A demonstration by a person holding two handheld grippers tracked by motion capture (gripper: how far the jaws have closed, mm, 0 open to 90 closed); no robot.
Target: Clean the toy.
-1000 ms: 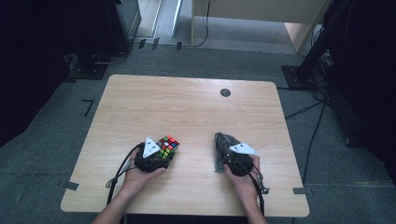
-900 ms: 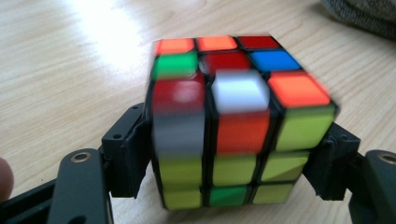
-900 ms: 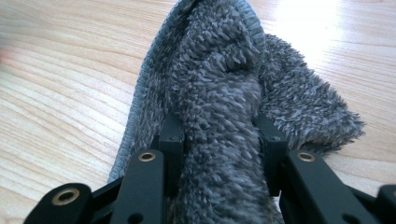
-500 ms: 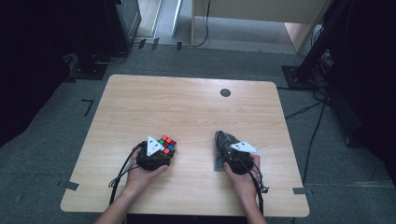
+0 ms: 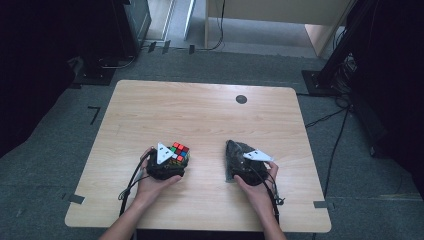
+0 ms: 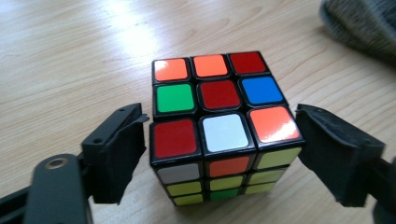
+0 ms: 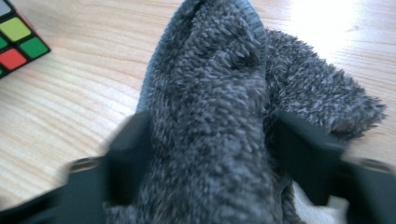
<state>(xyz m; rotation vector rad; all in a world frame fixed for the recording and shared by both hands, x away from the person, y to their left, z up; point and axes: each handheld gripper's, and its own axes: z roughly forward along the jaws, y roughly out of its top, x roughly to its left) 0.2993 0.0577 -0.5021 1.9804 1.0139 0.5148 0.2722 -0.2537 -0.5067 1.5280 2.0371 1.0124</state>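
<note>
Looking down from the high view, we see the wooden counter (image 5: 210, 115) with a person's two hands near its front edge, each holding a claw. The left claw (image 5: 172, 157) sits at a Rubik's cube (image 5: 180, 151), which stands flat on the counter left of centre. In the left gripper view the cube (image 6: 222, 126) stands between the two black jaws, its top face showing red, orange, green, blue and white stickers and its near face mostly yellow. The jaws have just been opening: we see a thin gap at the left pad, and the right pad sits right at the cube's corner, where we cannot tell whether it touches, so the left claw (image 6: 219, 154) stands apart around the cube rather than clamped on it. The right claw (image 5: 235, 160) lies well apart from the cube, to its right, at a dark grey fuzzy cloth (image 5: 235, 152) that lies bunched on the counter. In the right gripper view the cloth (image 7: 215, 116) rises as a thick fold between the blurred jaws; these jaws too have just been opening, and the right claw (image 7: 210, 158) stands apart with the fold between the pads. A corner of the cube (image 7: 16, 39) shows at the upper left there.
</note>
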